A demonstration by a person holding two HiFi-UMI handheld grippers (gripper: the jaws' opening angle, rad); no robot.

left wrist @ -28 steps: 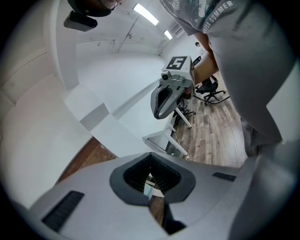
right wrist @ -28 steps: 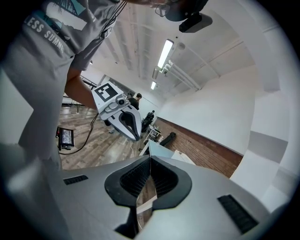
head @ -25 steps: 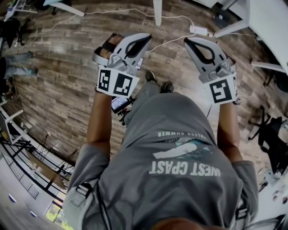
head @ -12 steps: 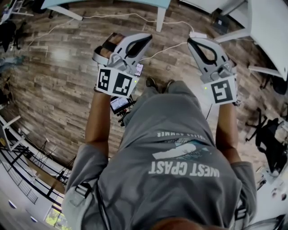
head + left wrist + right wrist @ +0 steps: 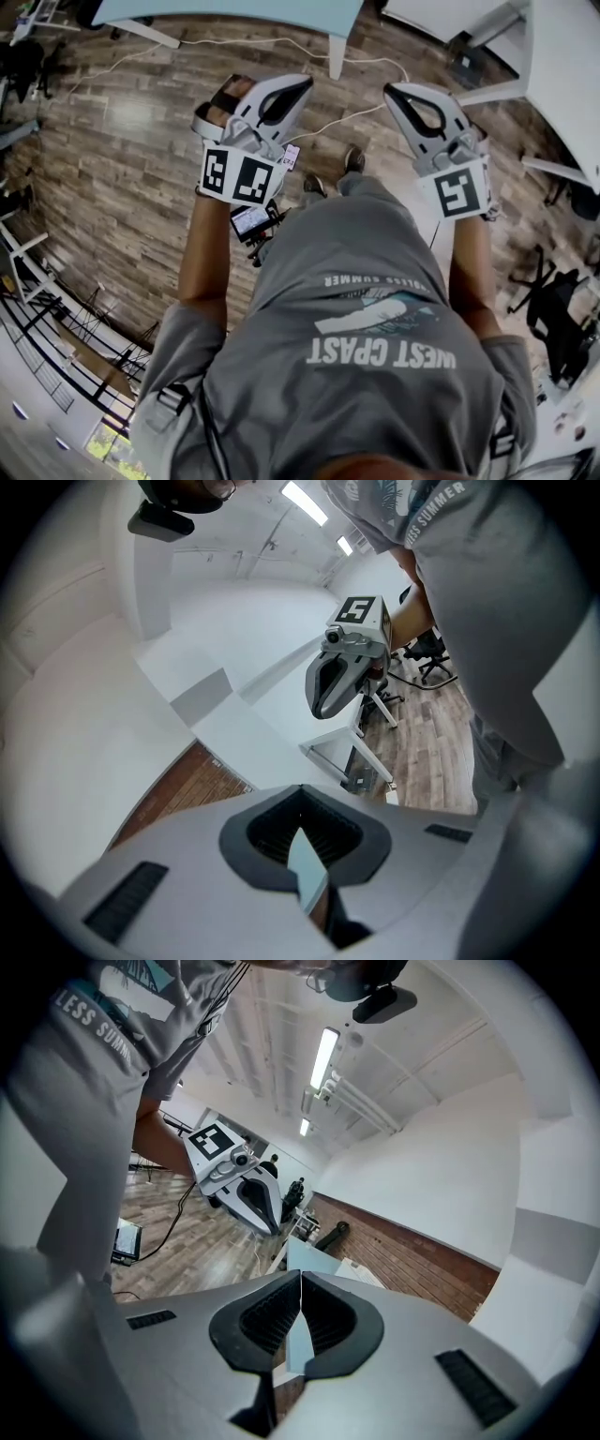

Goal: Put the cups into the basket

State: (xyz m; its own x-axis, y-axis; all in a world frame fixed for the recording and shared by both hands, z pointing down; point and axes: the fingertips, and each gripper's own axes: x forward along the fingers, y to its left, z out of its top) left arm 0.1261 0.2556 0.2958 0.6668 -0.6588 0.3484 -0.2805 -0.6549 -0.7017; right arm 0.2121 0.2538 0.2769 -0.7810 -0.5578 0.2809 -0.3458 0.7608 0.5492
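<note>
Wood planks: the floor (image 5: 122,187) is lying far below both pairs of tongs, and a white cable (image 5: 342,117) is trailing across it under the gap between them.
Left tongs: the left tongs (image 5: 300,794) are sitting closed tip to tip and gripping nothing; only a sliver of background is showing through the hollow behind the tips.
Right tongs: the right tongs (image 5: 301,1279) are likewise pressing together on nothing, and are riding about level with the left pair, well apart from it.
Aim: each pair is pointing up and inward, so each gripper view is catching the other pair against walls and ceiling lights rather than any work area.
Cups and basket: neither is showing in any view. Nothing of them is lying between, below or near the tongs, and where they are standing cannot be told.
Surface: a pale surface (image 5: 234,11) is lying beyond the tongs, on the side away from the person, with only its near edge showing.
Step in hand: the person seems to be carrying the tongs toward the work area, with no cup yet picked up.
Next move: it is calling for bringing the tongs down and forward until the cups come into view, then spreading one pair around a cup's wall.
</note>
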